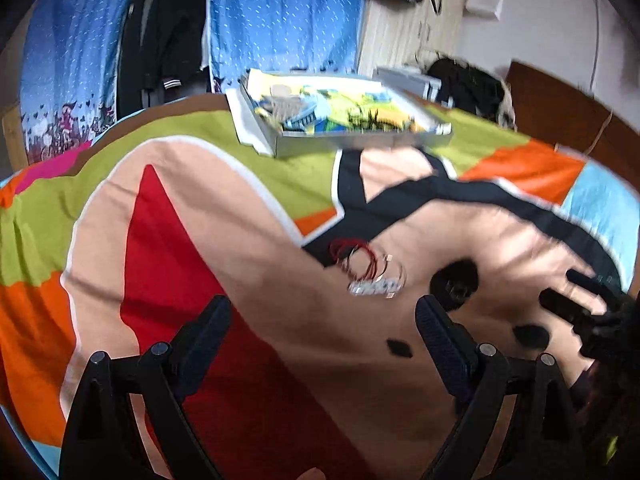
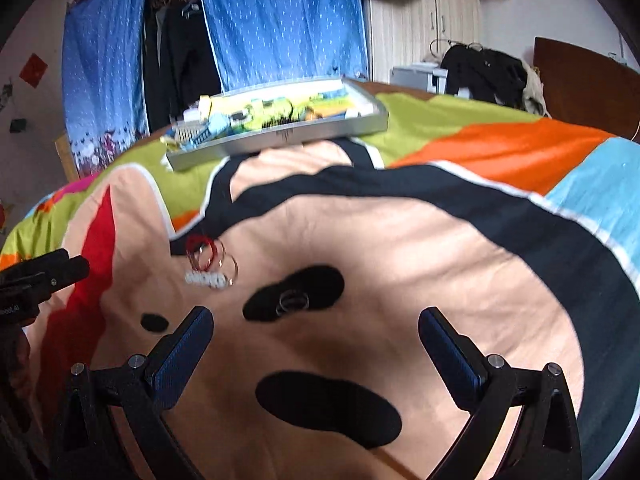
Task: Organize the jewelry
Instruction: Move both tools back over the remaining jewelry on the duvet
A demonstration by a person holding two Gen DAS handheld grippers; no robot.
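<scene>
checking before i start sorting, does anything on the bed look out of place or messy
Yes. The jewelry lies loose on the bedspread rather than in the tray further back: a tangle of red and silver bangles with a white beaded piece, and a separate silver ring on a black patch. Both hand-held grippers are open and empty.

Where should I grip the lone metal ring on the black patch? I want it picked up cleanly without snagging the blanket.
The metal ring lies flat on the blanket, apart from the red and clear bracelets. Come from above with the open right hand-held gripper, one finger inside the loop and one outside, and pinch the rim nearest the gripper. Flat as it lies, a sideways approach would likely drag the fabric.
</scene>
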